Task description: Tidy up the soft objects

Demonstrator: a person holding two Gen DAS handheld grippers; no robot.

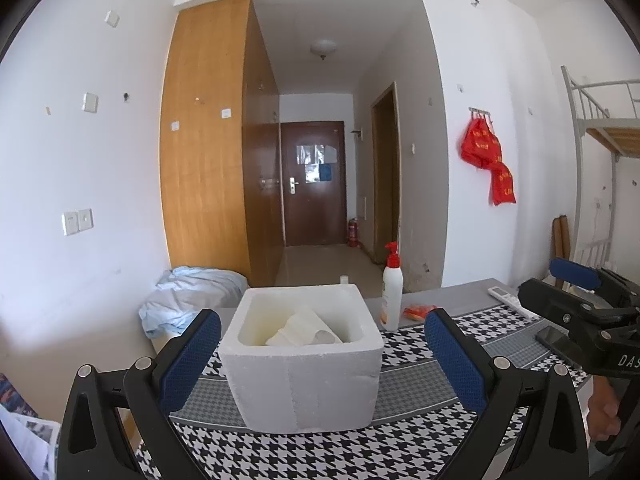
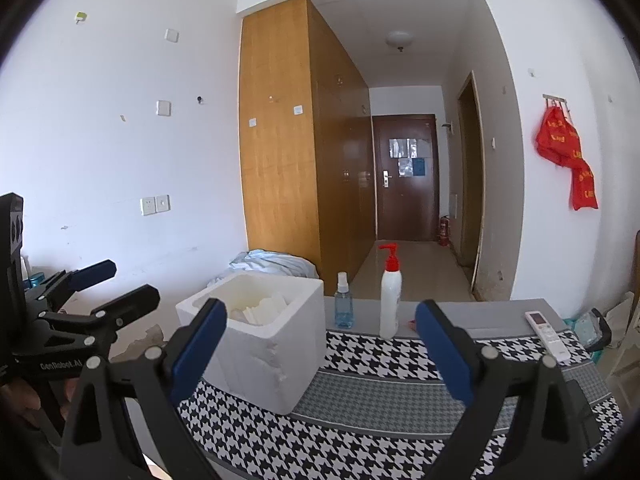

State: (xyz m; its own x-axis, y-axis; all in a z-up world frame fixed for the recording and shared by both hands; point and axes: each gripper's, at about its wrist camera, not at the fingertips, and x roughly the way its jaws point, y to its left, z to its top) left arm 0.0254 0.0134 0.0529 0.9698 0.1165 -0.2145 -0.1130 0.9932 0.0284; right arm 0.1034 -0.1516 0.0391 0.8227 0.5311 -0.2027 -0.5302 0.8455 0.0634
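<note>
Foam box [image 1: 300, 364]: sitting on the houndstooth cloth [image 1: 360, 452] at the left part of the desk [image 2: 500, 312]; its open top is facing up; in the left wrist view one flat side is facing the camera squarely, while in the right wrist view a corner is pointing toward the camera; whether the box has a long axis I cannot tell.

Soft white pieces [image 1: 308, 330]: lying inside the box, leaning against its far-right inner wall; their long axis is running up and to the right, tilted rather than flat.

Left tool [image 1: 320, 354]: hanging just in front of the box with its blue pads wide apart; nothing is sitting between them; the box is showing in the gap.

Right tool [image 2: 320, 354]: also standing spread and gripping nothing; pointing at the bare cloth to the right of the box; a hand [image 1: 604, 412] is holding its handle.

Pump bottle [image 2: 390, 300]: standing upright behind the cloth, red nozzle pointing left.

Blue spray bottle [image 2: 344, 304]: standing upright between the box and the pump bottle.

Remote [image 2: 546, 334]: lying flat at the right end of the desk, long axis running away from the camera.

Orange packet [image 1: 418, 312]: lying just right of the pump bottle.
</note>
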